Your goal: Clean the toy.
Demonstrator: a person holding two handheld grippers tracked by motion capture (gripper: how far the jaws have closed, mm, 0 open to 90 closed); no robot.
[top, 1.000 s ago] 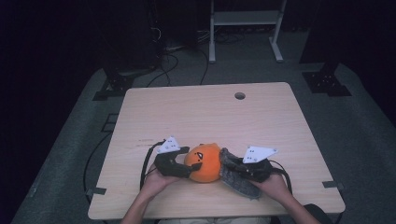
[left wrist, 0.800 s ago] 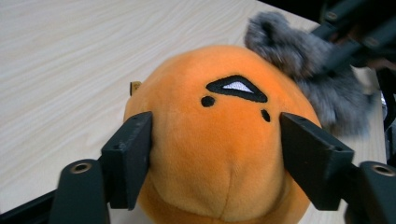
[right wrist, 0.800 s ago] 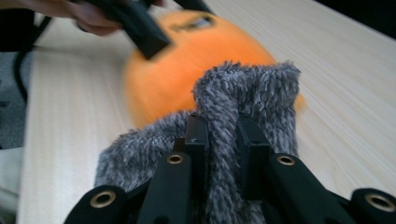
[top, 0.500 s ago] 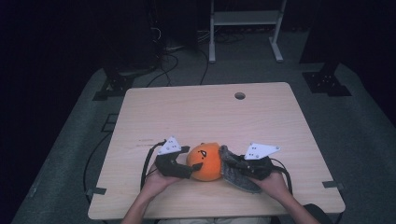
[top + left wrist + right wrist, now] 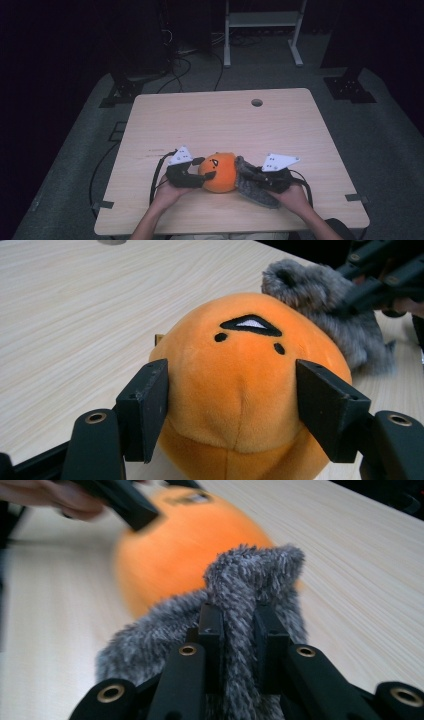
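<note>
left tongs (image 5: 232,405): just closing, pads pressing orange plush (image 5: 240,385); soft, may squirt free. right tongs (image 5: 239,630): pinching grey furry cloth (image 5: 250,575); fur may slip.

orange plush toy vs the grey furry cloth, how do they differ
The orange plush toy is round, smooth and has a stitched face; the grey furry cloth is shaggy, limp and faceless. The toy sits between the left gripper jaws, which have just been closing; the cloth is pinched in the right gripper. Both are soft and touch each other.
</note>
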